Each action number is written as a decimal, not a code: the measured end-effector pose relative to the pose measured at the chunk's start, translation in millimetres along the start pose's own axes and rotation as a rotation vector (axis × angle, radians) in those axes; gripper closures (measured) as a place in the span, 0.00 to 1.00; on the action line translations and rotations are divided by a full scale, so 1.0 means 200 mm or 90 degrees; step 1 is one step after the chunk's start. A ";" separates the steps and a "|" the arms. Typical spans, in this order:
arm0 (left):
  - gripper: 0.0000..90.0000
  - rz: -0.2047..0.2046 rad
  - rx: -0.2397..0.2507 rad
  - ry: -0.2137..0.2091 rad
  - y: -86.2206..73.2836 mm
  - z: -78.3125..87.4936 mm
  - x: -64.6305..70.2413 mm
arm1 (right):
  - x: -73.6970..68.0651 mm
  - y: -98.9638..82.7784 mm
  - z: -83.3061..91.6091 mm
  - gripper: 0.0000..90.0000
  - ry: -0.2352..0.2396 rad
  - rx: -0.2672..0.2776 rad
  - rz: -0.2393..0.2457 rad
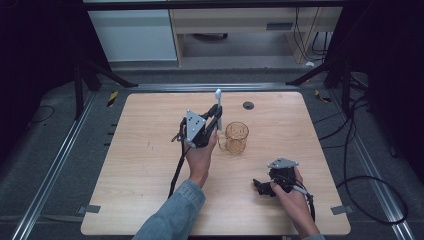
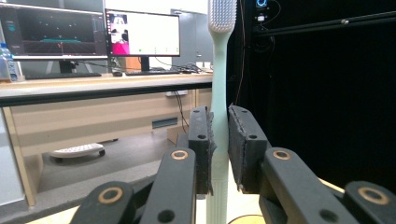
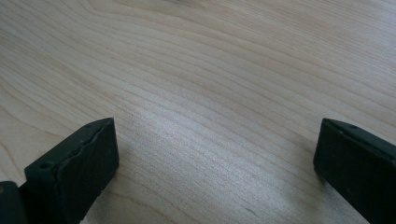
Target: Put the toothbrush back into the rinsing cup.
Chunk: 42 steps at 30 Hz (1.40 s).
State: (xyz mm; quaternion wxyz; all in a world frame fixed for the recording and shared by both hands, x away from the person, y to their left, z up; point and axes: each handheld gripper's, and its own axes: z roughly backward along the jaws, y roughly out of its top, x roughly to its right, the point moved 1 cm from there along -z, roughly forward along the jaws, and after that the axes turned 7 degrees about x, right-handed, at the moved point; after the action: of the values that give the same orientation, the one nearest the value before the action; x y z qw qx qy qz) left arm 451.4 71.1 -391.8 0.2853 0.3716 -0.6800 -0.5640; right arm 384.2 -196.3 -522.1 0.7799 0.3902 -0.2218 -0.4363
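The pale mint plastic toothbrush (image 2: 218,93) with white bristles is held upright at mid-bench, head up, clamped on its lower handle.

Nearest, at the right, the right gripper (image 1: 263,187) rests low over the light wooden bench (image 1: 140,165); in the right gripper view its jaws stand wide apart with bare wood between them, so it is released and holds nothing.

Farther in, left of centre, the left gripper (image 2: 219,149) is clenched on the toothbrush handle, pads pressing both sides.

Just right of it stands a clear amber glass mug (image 1: 235,137) with a handle, upright on the bench and apparently empty.

Handling, as a judgement: the toothbrush is light, stiff and narrow, with a smooth surface that may pivot between the pads. Grip the handle below its midpoint, never the bristles. The mug is likely fragile; avoid knocking its rim.
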 end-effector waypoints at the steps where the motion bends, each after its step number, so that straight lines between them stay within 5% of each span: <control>1: 0.88 -0.002 0.000 -0.001 0.00 0.00 0.00 | 0.00 0.00 0.00 0.00 0.000 0.000 0.000; 6: 0.88 -0.019 -0.009 -0.007 -0.04 0.00 0.03 | 0.00 0.00 0.00 0.00 0.000 0.000 0.000; 21: 0.88 0.012 -0.022 0.002 -0.14 -0.01 0.00 | 0.00 0.00 0.00 0.00 0.000 0.000 0.001; 42: 0.88 0.022 -0.049 0.002 -0.28 -0.02 0.02 | 0.00 0.00 0.00 0.00 0.003 0.001 0.002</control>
State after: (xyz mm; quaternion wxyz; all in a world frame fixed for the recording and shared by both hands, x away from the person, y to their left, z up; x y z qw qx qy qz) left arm 462.7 61.3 -445.1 0.3105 0.3496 -0.6636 -0.5840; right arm 384.0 -196.1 -522.0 0.7808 0.3913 -0.2206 -0.4343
